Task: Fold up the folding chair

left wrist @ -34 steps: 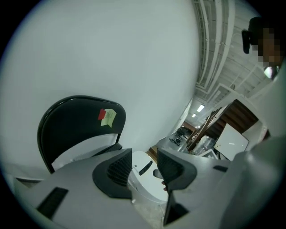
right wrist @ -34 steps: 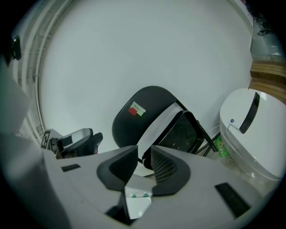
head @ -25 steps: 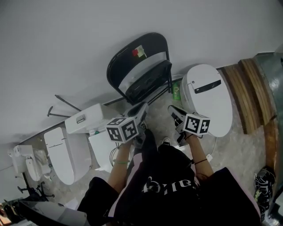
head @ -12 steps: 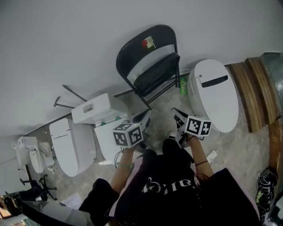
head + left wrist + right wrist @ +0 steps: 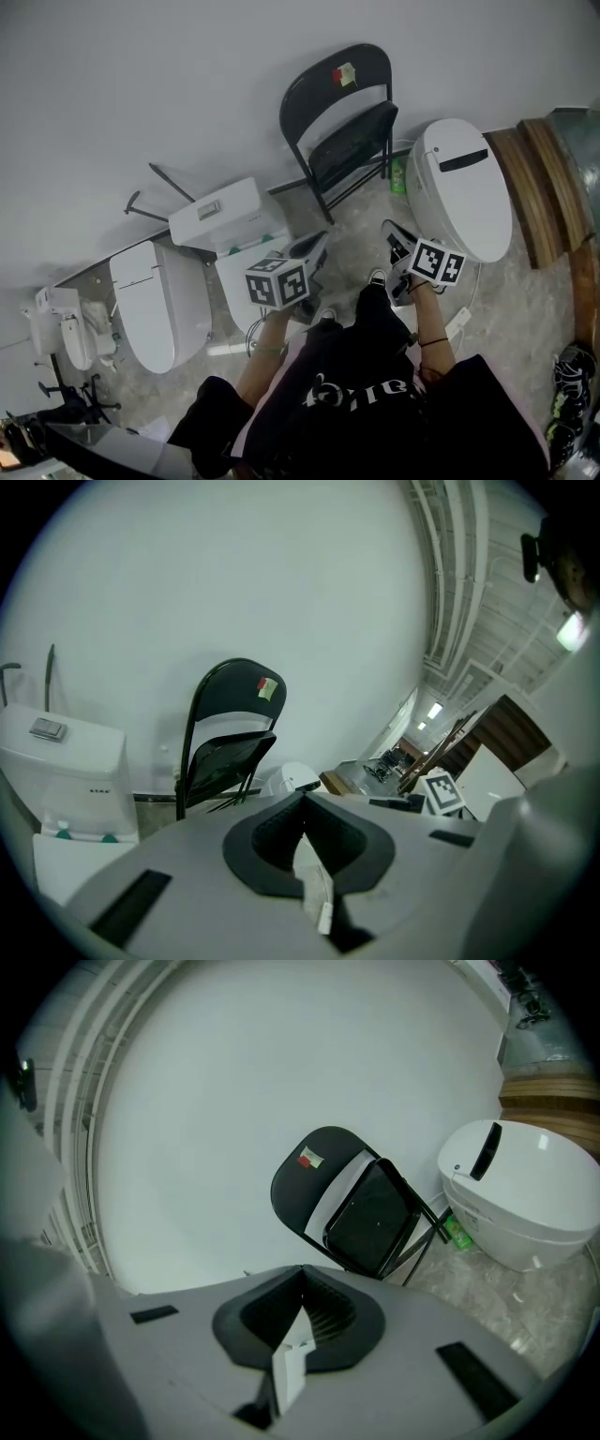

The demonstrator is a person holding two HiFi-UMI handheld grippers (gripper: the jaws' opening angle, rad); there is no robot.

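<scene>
The black folding chair (image 5: pixel 342 112) stands against the white wall, its seat tipped up close to the backrest, with a small red and green sticker on the back. It also shows in the left gripper view as the chair (image 5: pixel 225 752) and in the right gripper view as the chair (image 5: pixel 361 1208). My left gripper (image 5: pixel 322 240) is shut and holds nothing, well short of the chair. My right gripper (image 5: pixel 387 228) is also shut and holds nothing, below and to the right of the chair. Both point toward it across bare floor.
A white toilet (image 5: pixel 464 197) sits right of the chair, with a green bottle (image 5: pixel 399 175) between them. A toilet tank (image 5: pixel 225 220) and another toilet (image 5: pixel 155 305) stand to the left. Wooden boards (image 5: pixel 539 187) lean at the far right. The person's legs fill the lower middle.
Both grippers have drawn back from the chair, which now sits farther up and to the right in the head view. The chair itself stays against the wall.
</scene>
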